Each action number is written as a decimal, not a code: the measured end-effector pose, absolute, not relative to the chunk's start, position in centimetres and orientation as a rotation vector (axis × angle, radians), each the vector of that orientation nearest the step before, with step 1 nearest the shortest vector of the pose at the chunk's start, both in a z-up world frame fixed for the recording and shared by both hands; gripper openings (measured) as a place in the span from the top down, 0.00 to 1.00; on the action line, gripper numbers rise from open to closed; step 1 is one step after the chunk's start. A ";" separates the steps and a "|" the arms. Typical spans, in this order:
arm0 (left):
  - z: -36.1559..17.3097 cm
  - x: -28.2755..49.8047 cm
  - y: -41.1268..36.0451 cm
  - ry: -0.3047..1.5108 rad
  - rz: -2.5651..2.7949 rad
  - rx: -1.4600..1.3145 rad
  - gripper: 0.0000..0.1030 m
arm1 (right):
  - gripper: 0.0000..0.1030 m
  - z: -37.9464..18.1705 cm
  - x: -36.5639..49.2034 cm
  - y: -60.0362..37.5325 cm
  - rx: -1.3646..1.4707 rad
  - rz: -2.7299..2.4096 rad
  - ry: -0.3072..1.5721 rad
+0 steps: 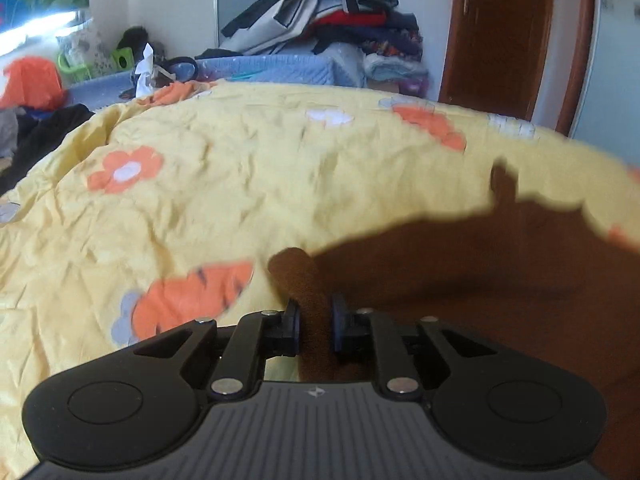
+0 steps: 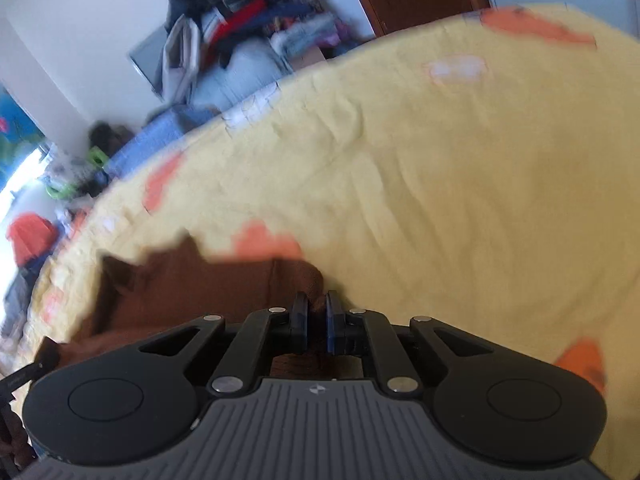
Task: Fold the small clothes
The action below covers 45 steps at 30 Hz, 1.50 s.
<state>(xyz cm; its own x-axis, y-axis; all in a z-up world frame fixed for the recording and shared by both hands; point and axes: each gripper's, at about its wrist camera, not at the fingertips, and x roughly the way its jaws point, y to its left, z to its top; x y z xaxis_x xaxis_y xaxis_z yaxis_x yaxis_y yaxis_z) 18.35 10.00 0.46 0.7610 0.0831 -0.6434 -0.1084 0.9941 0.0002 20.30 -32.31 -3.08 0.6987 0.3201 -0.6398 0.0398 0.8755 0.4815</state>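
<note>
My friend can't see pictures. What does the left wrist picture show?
The left gripper pinches a fold of a brown garment that lies on a yellow quilt printed with orange flowers. Behind the bed, a pile of clothes sits beside a wooden door.

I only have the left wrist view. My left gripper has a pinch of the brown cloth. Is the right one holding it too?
Observer: Yes. The right gripper is shut on a bunched edge of the brown garment, low against the yellow bedspread.
Operator: Where does the rest of the cloth lie from there?
Observer: In the right wrist view it spreads away to the left of the right gripper, flat on the bedspread, with an uneven far edge.
Operator: Anything on the bedspread beyond the right gripper?
Observer: Only the orange and white print; the picture is blurred, so small things could be missed.
</note>
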 end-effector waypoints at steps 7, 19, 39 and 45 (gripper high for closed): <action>2.4 8.4 13.5 0.643 0.115 -0.268 0.04 | 0.36 -1.6 13.5 -33.1 0.593 0.240 0.767; 2.2 6.0 12.9 0.736 0.081 -0.232 0.20 | 0.88 -1.6 9.5 -31.7 0.472 0.243 0.836; 0.9 30.2 3.9 0.815 -0.227 0.297 0.18 | 0.47 0.1 30.9 -22.1 0.070 0.486 0.875; 0.7 30.2 3.7 0.726 -0.202 0.310 1.00 | 0.91 -1.2 31.6 -19.5 0.011 0.565 0.892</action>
<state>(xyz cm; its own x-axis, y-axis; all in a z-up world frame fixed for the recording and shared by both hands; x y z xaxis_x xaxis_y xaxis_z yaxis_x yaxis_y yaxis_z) 30.19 3.71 0.69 0.7312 -0.0735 -0.6781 0.2867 0.9352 0.2078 31.62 -19.48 -1.21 0.4927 0.4705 -0.7321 -0.4615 0.8545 0.2386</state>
